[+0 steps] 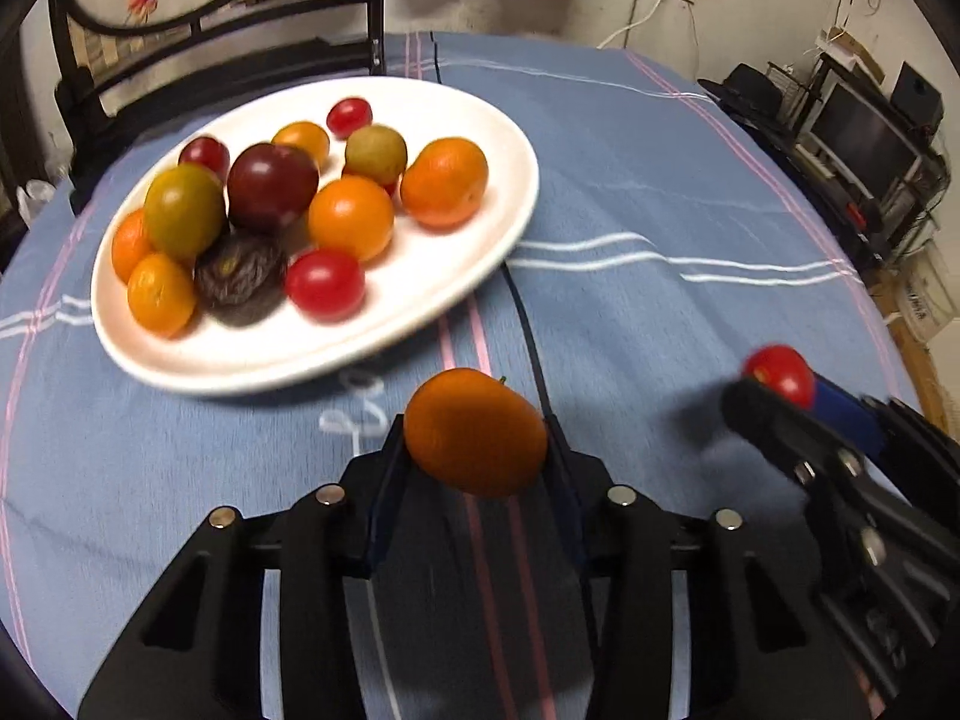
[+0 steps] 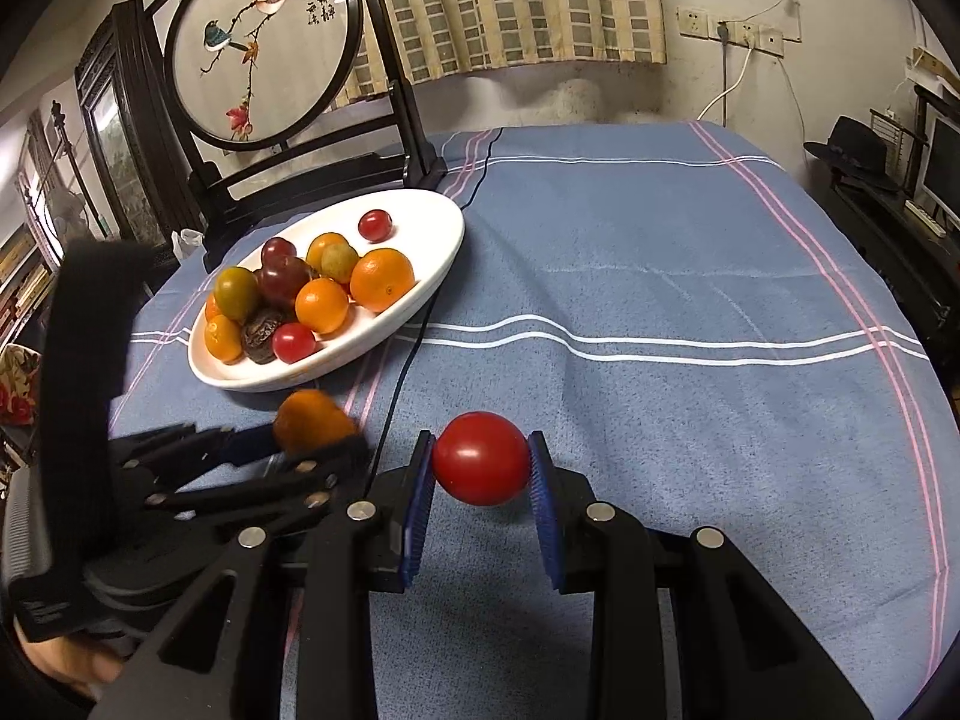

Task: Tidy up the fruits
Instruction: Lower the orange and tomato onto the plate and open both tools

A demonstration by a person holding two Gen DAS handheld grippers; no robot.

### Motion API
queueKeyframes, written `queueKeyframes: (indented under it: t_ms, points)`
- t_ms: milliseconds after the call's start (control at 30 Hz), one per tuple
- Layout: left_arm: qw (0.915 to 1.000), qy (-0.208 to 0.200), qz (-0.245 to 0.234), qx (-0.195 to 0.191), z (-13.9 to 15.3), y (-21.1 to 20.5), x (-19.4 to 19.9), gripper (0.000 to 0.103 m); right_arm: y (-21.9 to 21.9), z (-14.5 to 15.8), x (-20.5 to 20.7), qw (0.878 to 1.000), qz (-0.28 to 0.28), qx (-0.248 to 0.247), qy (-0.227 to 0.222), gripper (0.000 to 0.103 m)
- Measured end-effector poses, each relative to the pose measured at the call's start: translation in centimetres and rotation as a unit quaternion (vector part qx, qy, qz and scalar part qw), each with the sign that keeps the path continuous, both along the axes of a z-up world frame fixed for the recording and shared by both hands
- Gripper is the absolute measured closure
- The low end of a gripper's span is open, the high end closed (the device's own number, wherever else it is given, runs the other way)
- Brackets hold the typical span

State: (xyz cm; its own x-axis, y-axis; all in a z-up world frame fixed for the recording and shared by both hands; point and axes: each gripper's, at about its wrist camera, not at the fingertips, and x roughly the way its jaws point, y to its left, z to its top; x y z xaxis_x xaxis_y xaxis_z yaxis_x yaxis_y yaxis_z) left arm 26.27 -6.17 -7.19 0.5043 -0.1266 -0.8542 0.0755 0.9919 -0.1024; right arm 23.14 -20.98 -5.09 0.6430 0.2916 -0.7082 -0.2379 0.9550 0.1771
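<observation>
A white oval plate [image 1: 420, 300] [image 2: 432, 276] on the blue striped tablecloth holds several small fruits: orange kumquats, red cherry tomatoes, dark plums, a green fruit and a wrinkled dark one. My left gripper [image 1: 477, 438] is shut on an orange kumquat [image 1: 474, 432] just in front of the plate; it also shows in the right wrist view [image 2: 315, 417]. My right gripper [image 2: 482, 462] is shut on a red cherry tomato [image 2: 482, 459], held above the cloth to the right of the left gripper; the tomato also shows in the left wrist view [image 1: 780, 373].
A dark wooden stand with a round bird painting [image 2: 264, 42] rises behind the plate. A thin black cable [image 2: 414, 348] runs across the cloth beside the plate. Shelves with a hat and monitor [image 2: 864, 150] stand at the right. Bare tablecloth [image 2: 690, 252] spreads right of the plate.
</observation>
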Motion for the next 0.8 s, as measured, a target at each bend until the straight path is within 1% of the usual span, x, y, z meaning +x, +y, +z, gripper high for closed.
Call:
queueKeyframes:
  t_ms: [100, 200, 267, 333, 433, 500, 567, 600, 667, 733, 800]
  points:
    - [0.9998, 0.0, -0.017, -0.007, 0.6, 0.2, -1.6, 0.061, 0.4, 0.0, -0.2, 1.0, 0.007, -0.003, -0.001, 0.072]
    - [0.9992, -0.02, -0.036, -0.001, 1.7, 0.5, -3.7, 0.061, 1.0, 0.1, -0.5, 1.0, 0.018, -0.006, -0.008, 0.072]
    - [0.9987, -0.033, -0.038, -0.003, 2.7, 1.4, -4.8, 0.061, 1.3, 0.3, -0.9, 1.0, 0.026, 0.0, -0.017, 0.072]
    - [0.9984, -0.045, -0.034, -0.004, 3.7, 2.5, -5.3, 0.061, 1.4, 0.6, -1.2, 0.999, 0.036, 0.019, -0.017, 0.072]
    - [0.997, -0.073, -0.024, 0.014, 5.5, 4.3, -5.5, 0.061, 2.2, 1.3, -1.3, 0.998, 0.041, 0.028, -0.023, 0.072]
    - [0.9962, -0.082, -0.012, 0.024, 6.5, 5.7, -4.6, 0.061, 3.1, 1.9, -1.0, 0.998, 0.052, 0.038, -0.025, 0.072]
    - [0.9957, -0.088, 0.004, 0.028, 7.2, 7.1, -3.3, 0.061, 4.2, 2.6, -0.3, 0.997, 0.066, 0.037, -0.023, 0.072]
    - [0.9948, -0.094, 0.018, 0.035, 7.5, 7.9, -2.3, 0.061, 5.2, 3.2, 0.3, 0.996, 0.075, 0.029, -0.029, 0.072]
    - [0.9927, -0.103, 0.042, 0.046, 7.8, 9.1, -0.7, 0.061, 6.9, 4.1, 1.2, 0.995, 0.087, 0.008, -0.055, 0.072]
    - [0.9916, -0.104, 0.058, 0.052, 7.8, 10.0, 0.9, 0.061, 9.0, 4.8, 2.7, 0.992, 0.101, -0.011, -0.076, 0.072]
    - [0.9911, -0.101, 0.07, 0.052, 7.8, 10.8, 2.9, 0.061, 10.7, 5.1, 4.1, 0.99, 0.112, -0.018, -0.085, 0.072]
